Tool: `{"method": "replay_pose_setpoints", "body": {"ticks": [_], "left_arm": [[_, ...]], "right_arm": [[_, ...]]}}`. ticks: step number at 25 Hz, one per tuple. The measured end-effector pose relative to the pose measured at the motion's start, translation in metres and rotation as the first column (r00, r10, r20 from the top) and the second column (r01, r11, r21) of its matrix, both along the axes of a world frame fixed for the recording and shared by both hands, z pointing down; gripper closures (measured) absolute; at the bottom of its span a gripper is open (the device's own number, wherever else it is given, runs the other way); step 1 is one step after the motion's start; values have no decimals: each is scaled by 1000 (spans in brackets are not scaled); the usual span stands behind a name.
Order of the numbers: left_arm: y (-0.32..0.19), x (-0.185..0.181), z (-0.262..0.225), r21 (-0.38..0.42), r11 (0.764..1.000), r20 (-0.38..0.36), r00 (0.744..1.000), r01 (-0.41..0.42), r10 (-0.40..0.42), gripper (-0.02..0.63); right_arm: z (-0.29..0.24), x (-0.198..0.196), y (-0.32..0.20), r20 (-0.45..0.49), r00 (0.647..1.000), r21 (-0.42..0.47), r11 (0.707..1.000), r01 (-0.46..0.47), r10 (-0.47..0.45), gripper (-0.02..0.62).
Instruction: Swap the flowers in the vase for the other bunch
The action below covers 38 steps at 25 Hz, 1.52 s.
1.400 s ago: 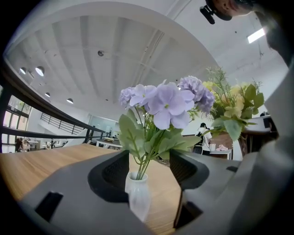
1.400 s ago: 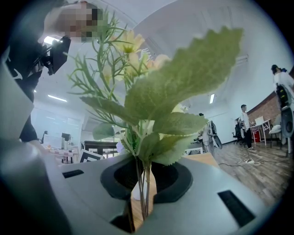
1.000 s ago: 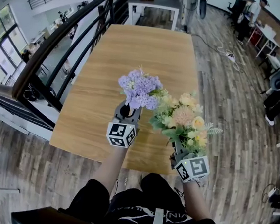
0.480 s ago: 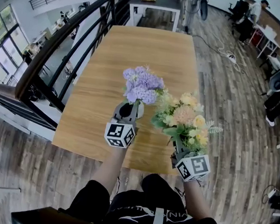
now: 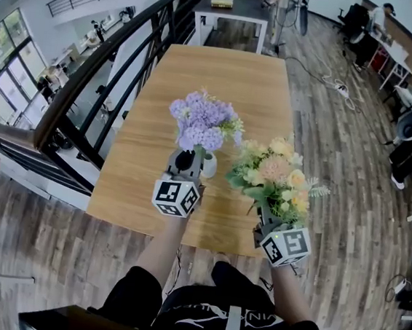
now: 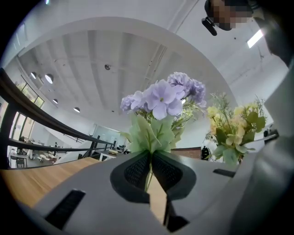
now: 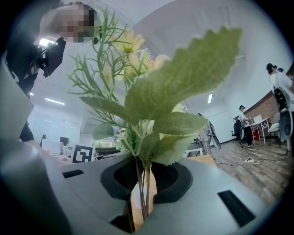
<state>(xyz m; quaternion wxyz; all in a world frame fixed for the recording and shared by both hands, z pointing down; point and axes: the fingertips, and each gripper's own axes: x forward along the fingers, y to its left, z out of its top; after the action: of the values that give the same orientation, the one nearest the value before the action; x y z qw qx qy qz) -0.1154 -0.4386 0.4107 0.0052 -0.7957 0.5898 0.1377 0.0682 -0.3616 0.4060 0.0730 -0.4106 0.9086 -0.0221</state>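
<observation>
Two hand-held grippers are up over the near end of one long wooden table [image 5: 223, 74], and each has a bunch of flowers, so two bunches in all.

The left hand-held gripper [image 5: 185, 164] [image 6: 150, 167] has its jaws pinched nearly together on the thin green stem of the purple bunch [image 5: 202, 122] [image 6: 161, 98]. The dark ribbed pads [image 6: 138, 170] press on the stem from both sides. The lilac heads and pale green leaves stand upright above the jaws.

The right hand-held gripper [image 5: 265, 212] [image 7: 143, 183] is likewise clamped tight, on a few thin stems of the yellow and peach bunch [image 5: 274, 174] [image 7: 151, 114]. That bunch also stands upright, with broad toothed leaves and feathery sprigs. It is near the purple bunch but not touching it.

There is one small white vase [image 5: 209, 165]. It stands on the table just beside the left hand-held gripper's jaws, under the purple heads. From the head view I cannot tell whether the lower ends of the purple stems are inside its mouth or clear of it. The yellow and peach bunch is well off to the vase's right, over the table's near right corner.

Each hand-held gripper carries one marker cube, two in total.

A second, smaller table [image 5: 229, 9] stands beyond the far end.
</observation>
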Motion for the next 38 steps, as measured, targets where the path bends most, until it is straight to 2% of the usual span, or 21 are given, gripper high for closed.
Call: {"method": "replay_pose_setpoints", "body": {"ticks": [13,26,38], "left_arm": [[21,-32,-58,78,997,-59,998,29,-24,589],[50,-61,-67,102,992,-19,997,72,-71,588],[89,-117,-52,72,980,20,982,188,-189,588]], "right_arm": [[-24,-4,-1,58,998,-1,1000,-31,31,534],[-39,-27,-6,63,998,28,1000,14,-16,534],[-50,-65,-22,63,992,45,993,109,-111,532]]}}
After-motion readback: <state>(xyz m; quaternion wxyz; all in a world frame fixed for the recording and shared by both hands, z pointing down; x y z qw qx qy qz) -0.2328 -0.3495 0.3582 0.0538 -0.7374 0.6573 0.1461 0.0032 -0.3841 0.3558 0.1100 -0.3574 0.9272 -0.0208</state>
